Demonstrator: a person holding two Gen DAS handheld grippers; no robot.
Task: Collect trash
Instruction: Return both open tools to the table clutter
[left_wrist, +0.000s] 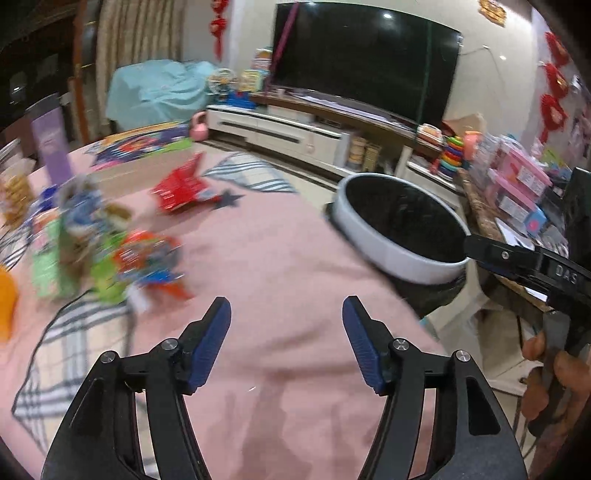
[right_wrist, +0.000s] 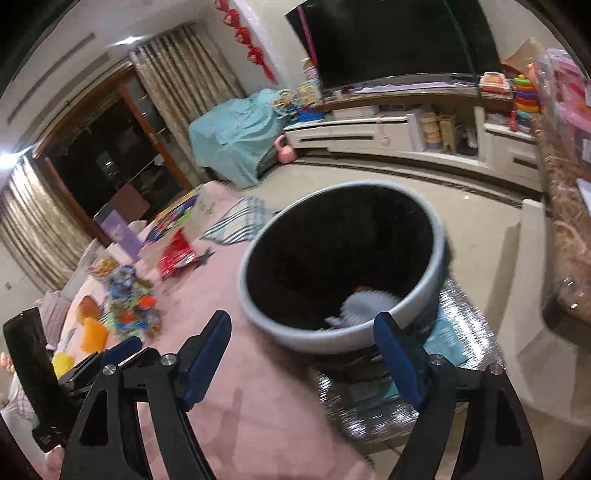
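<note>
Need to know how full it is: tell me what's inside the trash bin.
Inside the trash bin, low against the near wall, lies a pale crinkled wrapper with a bit of red behind it. The rest is dark liner; anything deeper is hidden.

We see our left gripper as black angular arms with ribbed blue pads and silver screws at the frame's bottom. Our right gripper looks alike; white lettering marks it at the left view's right edge.

Left gripper and right gripper: jaws spread apart, nothing between them, both angled downward. Hand grips the right gripper's handle.
</note>
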